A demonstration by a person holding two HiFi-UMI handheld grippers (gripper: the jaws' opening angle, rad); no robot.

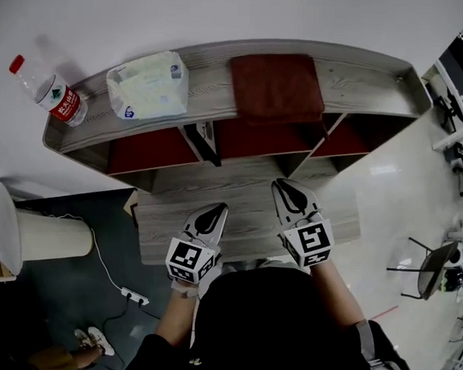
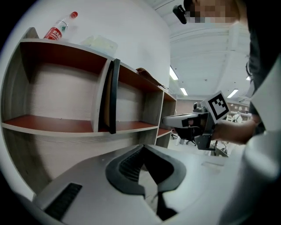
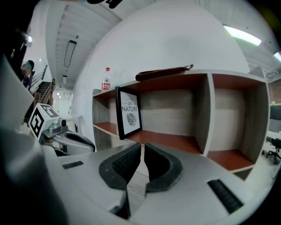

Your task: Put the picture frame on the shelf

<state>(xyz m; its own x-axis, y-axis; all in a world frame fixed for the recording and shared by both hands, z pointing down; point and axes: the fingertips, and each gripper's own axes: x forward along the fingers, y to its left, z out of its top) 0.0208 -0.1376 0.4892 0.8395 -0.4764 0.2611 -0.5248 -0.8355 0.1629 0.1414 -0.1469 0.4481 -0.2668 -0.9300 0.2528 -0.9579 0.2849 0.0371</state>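
The picture frame point(image 3: 128, 117), black-edged with a white leaf print, stands upright on the shelf point(image 3: 175, 141), in the middle compartment against the divider on its left side. From above it shows as a dark edge point(image 1: 205, 140), and in the left gripper view edge-on point(image 2: 113, 96). My left gripper point(image 1: 218, 212) and right gripper point(image 1: 284, 188) hover side by side in front of the shelf, both away from the frame. The left gripper's point(image 2: 142, 149) jaws are shut with nothing between them. The right gripper's point(image 3: 142, 147) jaws are also shut and hold nothing.
On the shelf top point(image 1: 356, 78) lie a water bottle point(image 1: 49, 91), a tissue pack point(image 1: 149, 85) and a red-brown cloth point(image 1: 276, 87). A low wood-grain table point(image 1: 245, 234) is under the grippers. A power strip point(image 1: 133, 295) lies on the dark floor at left.
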